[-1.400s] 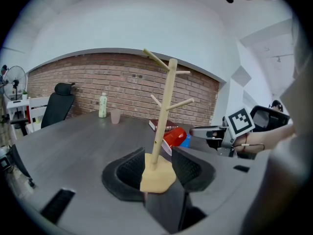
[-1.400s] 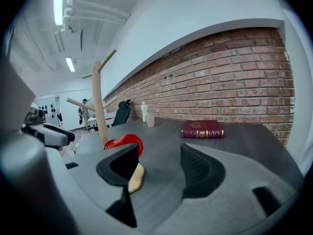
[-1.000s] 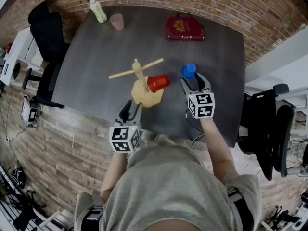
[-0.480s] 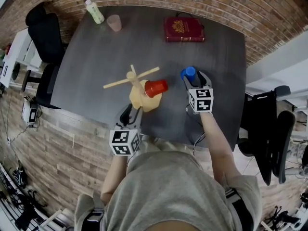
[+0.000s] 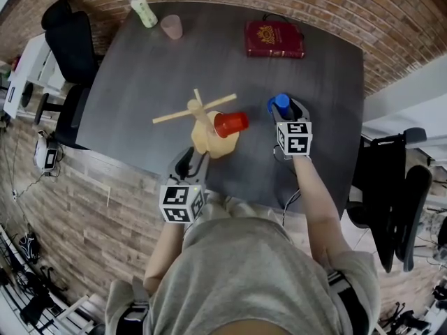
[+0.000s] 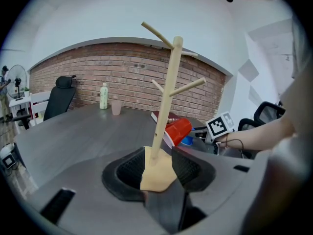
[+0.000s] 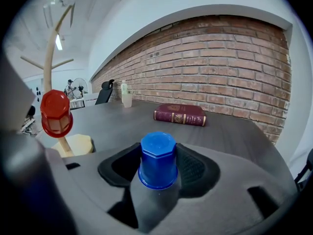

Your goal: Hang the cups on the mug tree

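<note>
Red cup point(image 5: 230, 123) is on the mug tree point(image 5: 199, 110) and you're on the pick-up: your right gripper's point(image 5: 286, 110) fingers point(image 7: 193, 168) have just been closing and pinch the upturned blue cup point(image 7: 157, 159) on the tabletop point(image 5: 140, 68), right of the tree. Your left gripper point(image 6: 155, 168) pinches the tree's base point(image 6: 156, 175). Next, lift the cup onto a free peg. The far book's point(image 5: 274, 39) gilt print is unreadable

Book point(image 5: 274, 39) print unreadable — blue cup point(image 7: 158, 160) mouth hidden — mug tree point(image 6: 165, 111) base edge behind fingers point(image 6: 188, 170).

- Mug tree point(image 5: 202, 114): pale bare wood, matt.
- Blue cup point(image 7: 157, 160) and red cup point(image 5: 230, 123): smooth, slightly glossy plastic.
- Tabletop point(image 5: 140, 68): dark grey, matt, faint grain.
- Wall point(image 7: 220, 58): rough brick.
</note>
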Motion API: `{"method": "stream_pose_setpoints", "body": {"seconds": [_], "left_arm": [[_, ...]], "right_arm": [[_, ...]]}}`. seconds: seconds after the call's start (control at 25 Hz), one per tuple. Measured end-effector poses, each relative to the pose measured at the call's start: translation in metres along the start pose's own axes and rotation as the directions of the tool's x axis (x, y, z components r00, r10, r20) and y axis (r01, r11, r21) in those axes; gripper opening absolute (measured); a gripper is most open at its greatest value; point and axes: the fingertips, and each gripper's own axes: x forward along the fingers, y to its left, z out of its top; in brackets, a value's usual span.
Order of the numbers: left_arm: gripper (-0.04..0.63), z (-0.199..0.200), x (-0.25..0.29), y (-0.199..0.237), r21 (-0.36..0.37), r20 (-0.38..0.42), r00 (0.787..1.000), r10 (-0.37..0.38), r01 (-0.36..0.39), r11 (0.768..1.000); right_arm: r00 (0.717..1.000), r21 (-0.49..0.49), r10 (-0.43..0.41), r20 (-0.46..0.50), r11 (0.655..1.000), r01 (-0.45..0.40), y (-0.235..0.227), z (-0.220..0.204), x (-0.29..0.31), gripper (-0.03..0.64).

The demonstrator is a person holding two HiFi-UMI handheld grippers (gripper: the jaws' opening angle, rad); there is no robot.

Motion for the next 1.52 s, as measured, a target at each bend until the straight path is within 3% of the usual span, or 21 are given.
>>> {"method": "stream_pose_setpoints", "body": {"seconds": [0.4,0.8,1.16,1.52], "left_arm": [[0.164,0.013,-0.014,-0.005,0.048,0.024,0.998,-0.052,0.05,0.998],[0.164,0.017,-0.03,0.004,0.088,0.027,0.987,-0.16,0.158,0.984],[0.163,0.024,-0.053,0.024,0.126,0.032,0.97,-0.242,0.236,0.964],[0.16,0.016,-0.076,0.04,0.144,0.023,0.953,-0.301,0.295,0.945]], "right_arm": [[0.999,-0.02,-0.017,0.04,1.0,0.017,0.014,0.019,-0.036,0.222],[0.985,-0.004,-0.089,0.15,0.996,0.091,0.036,0.06,-0.1,0.222],[0.961,0.02,-0.153,0.231,0.988,0.152,0.075,0.097,-0.158,0.222],[0.929,0.016,-0.162,0.334,0.986,0.166,0.135,0.139,-0.211,0.222]]}}
